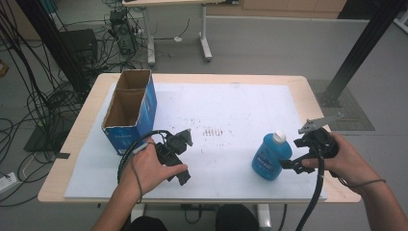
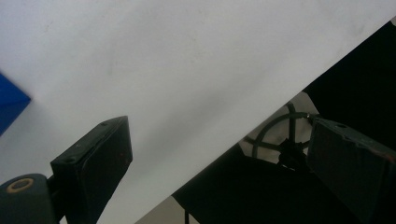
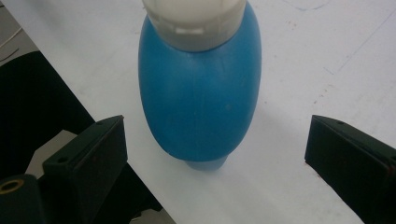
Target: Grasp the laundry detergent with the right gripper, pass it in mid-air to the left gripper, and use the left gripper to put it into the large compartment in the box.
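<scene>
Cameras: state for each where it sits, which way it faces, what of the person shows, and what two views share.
High view: above the person's side, looking forward and down at the table; forearms, hands, both grippers.
Left gripper view: rides the left gripper, facing the white sheet's edge; open jaws.
Right gripper view: rides the right gripper, facing the blue bottle; open jaws.
Shared: high and right gripper views show the bottle.

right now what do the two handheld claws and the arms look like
Both claws are black, each with two flat rectangular jaws. The left claw trails a looped black cable; the right claw trails a thick black cable and carries a grey three-cornered plate. The forearms are bare, no sleeves.
</scene>
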### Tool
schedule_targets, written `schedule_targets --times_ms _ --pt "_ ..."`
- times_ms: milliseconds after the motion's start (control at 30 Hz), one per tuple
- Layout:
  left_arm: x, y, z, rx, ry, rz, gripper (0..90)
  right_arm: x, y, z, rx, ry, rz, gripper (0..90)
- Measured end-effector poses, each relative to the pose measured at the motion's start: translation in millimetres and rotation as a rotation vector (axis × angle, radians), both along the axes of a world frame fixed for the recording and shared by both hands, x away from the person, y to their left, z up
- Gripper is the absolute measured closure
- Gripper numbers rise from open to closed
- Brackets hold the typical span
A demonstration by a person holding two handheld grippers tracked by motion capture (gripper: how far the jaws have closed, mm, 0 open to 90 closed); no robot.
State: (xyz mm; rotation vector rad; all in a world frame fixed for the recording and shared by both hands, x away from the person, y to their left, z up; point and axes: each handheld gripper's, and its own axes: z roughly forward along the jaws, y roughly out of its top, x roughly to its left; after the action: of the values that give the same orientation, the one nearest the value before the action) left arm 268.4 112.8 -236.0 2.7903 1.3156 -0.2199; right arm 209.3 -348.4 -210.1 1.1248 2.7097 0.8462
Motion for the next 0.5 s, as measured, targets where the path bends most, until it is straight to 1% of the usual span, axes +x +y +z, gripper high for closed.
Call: schedule_targets --times_ms 133,500 --pt "-0.1 0.3 -0.5 0.001 0.0 0.0 7.3 -1.9 -0.6 -3.4 -0.003 0.001 0.0 5.6" --pt "-1.0 -0.8 -1.4 0.002 0.0 -0.004 7.3 -6.4 -4.6 -13.9 0.011 -0.002 0.0 5.6"
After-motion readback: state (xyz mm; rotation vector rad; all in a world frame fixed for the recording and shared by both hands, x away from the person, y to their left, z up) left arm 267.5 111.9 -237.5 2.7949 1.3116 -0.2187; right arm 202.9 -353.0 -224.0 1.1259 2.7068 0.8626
